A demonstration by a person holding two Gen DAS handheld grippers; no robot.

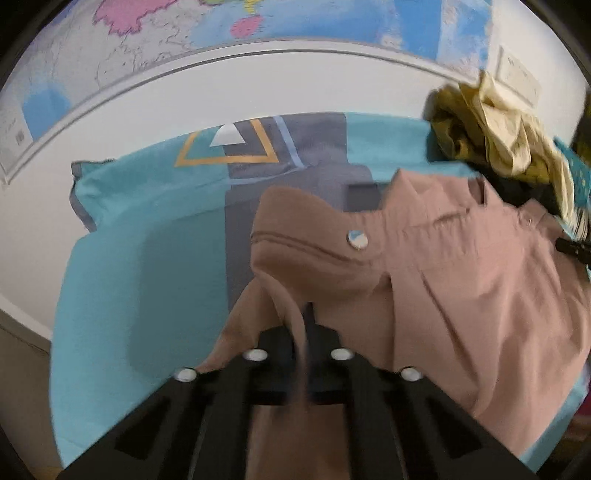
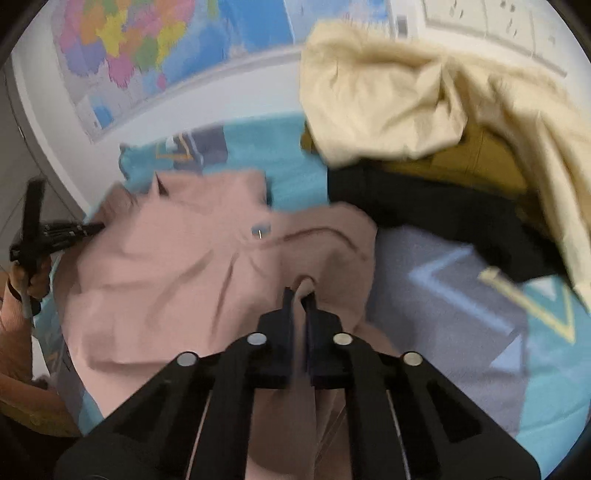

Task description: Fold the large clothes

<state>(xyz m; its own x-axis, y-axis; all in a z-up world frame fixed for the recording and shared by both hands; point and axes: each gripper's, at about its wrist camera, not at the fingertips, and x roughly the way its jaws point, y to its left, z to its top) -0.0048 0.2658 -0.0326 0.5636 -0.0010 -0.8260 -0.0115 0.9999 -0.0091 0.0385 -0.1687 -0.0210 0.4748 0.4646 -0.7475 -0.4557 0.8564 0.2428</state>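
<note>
A dusty-pink garment [image 1: 443, 266] with a pale round button [image 1: 357, 239] lies across a turquoise and grey bedsheet [image 1: 140, 266]. My left gripper [image 1: 306, 314] is shut on a fold of the pink cloth at the garment's left side. In the right wrist view the same pink garment [image 2: 177, 266] spreads to the left, its button [image 2: 260, 230] near the middle. My right gripper [image 2: 300, 295] is shut on a pinch of the pink cloth near its right edge. The left gripper [image 2: 92, 228] also shows at the far left of that view, gripping the garment's other end.
A heap of cream, mustard and black clothes [image 2: 424, 122] sits on the bed at the right, also in the left wrist view [image 1: 491, 125]. A wall map [image 1: 258, 22] hangs behind the bed. A pillow [image 1: 110, 184] lies at the head.
</note>
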